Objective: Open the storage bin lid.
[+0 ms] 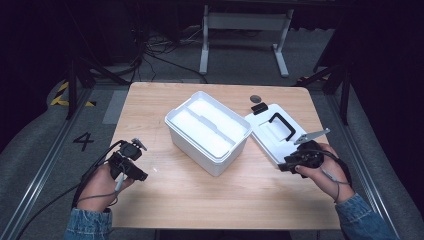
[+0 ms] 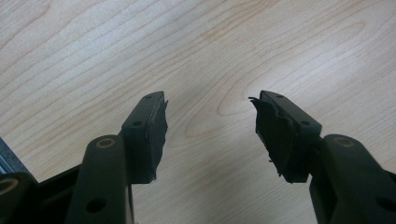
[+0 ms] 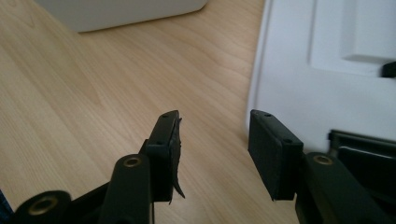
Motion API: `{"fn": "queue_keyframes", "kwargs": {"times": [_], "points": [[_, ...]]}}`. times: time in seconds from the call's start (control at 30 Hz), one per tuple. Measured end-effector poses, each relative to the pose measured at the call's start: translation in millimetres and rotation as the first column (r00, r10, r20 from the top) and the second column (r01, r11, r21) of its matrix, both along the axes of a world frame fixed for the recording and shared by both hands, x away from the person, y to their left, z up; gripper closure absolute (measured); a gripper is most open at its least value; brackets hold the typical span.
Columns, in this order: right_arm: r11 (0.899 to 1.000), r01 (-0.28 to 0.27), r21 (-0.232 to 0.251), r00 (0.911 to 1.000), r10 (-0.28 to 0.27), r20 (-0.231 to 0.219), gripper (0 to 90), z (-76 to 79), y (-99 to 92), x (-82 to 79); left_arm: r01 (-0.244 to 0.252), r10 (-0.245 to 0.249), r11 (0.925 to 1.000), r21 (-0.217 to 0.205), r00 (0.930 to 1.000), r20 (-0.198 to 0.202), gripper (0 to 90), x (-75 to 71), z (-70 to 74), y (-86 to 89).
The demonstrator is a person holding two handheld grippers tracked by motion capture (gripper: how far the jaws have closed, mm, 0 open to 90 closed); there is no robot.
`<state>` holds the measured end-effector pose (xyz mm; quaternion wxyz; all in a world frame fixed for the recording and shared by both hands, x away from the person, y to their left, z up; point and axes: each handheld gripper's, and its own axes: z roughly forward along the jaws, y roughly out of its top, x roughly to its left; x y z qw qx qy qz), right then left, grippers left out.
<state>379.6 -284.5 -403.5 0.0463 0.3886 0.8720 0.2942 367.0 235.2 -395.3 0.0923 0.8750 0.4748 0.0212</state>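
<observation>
Nearest, in the high view, two denim-sleeved forearms come in at about 7 and 5 o'clock. The left hand (image 1: 102, 184) holds the left gripper (image 1: 131, 159) over bare wood at roughly 8 o'clock on the table (image 1: 150, 107). The left gripper view adds what the high view cannot resolve: the jaws stand spread wide with nothing between them, and the black pads (image 2: 158, 135) are frayed at their edges, with wood grain beneath.

At about 4 o'clock the right hand (image 1: 325, 172) holds the right gripper (image 1: 300, 161) at the near edge of the white lid (image 1: 265, 135), which lies flat on the table. The right gripper view shows its jaws parted and empty, the right-hand jaw over the lid's rim, the other over wood; it also catches the bottom of the white bin.

Farther in, at the table's centre, the open white bin (image 1: 207, 131) sits turned at an angle, the lid just beside it at 3 o'clock. A black handle (image 1: 282, 125) stands on the lid. Beyond, near 1 o'clock, lie a small black block (image 1: 258, 108) and a dark round disc (image 1: 255, 99).
</observation>
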Motion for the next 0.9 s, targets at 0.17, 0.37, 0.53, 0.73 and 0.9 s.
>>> {"fn": "queue_keyframes", "kwargs": {"times": [0.17,0.37,0.53,0.73,0.9], "points": [[0.999,-0.042,0.010,0.9991,0.042,0.003,54.7,-17.5,10.7,-11.0,0.003,-0.003,1.0000,0.004,1.0000,-0.005,43.6,0.2,-2.1,-0.6],[0.997,-0.076,0.025,0.9971,0.076,0.012,55.8,-34.9,21.5,-21.9,0.005,-0.005,1.0000,0.009,0.9999,-0.009,43.6,0.9,-3.8,-1.6],[0.996,-0.055,0.072,0.9979,0.052,0.038,57.2,-44.3,24.1,-26.1,0.011,-0.011,0.9999,0.009,0.9999,-0.013,43.6,1.8,-4.4,-2.3],[0.996,-0.076,0.045,0.9968,0.075,0.026,56.7,-48.5,28.9,-30.2,0.019,-0.019,0.9998,0.007,0.9998,-0.008,43.6,1.9,-4.9,-2.7],[0.996,-0.073,0.052,0.9970,0.071,0.031,55.0,-46.5,28.7,-31.4,0.013,-0.013,0.9999,0.005,0.9999,-0.009,43.6,1.9,-3.1,-1.6]]}}
